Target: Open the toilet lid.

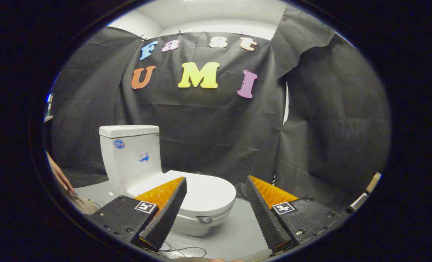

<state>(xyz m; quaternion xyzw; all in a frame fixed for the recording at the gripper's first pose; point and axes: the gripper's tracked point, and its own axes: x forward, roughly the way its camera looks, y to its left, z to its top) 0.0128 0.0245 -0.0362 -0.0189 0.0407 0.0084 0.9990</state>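
The claw (216, 189) is hanging in the air with its two fingers (168, 211) spread wide apart, and nothing is sitting between them or pressing against either one. It is gripping nothing at all.

Ahead of it, the toilet (154, 174) is standing on the grey floor (234, 233), set in front of the dark cloth wall (201, 123). The toilet lid (205, 193) is lying flat, closed down over the bowl, and it is showing in the gap between the two fingers, leaning toward the left one. The left finger is overlapping the near left part of the lid in this view, though it is hovering apart from it rather than touching. The right finger is standing well clear of the lid, off to its right over bare floor.

Behind the lid, the tank (130, 156) is rising upright, beyond the left finger, with small stickers showing on its front. The front rim of the bowl is sitting just ahead of the fingertips and a little below them.

A person's hand (61, 178) is peeking in at the far left, beside the tank and well apart from the claw. A thin cable (187, 250) is trailing across the floor beneath the bowl, near the base of the left finger.
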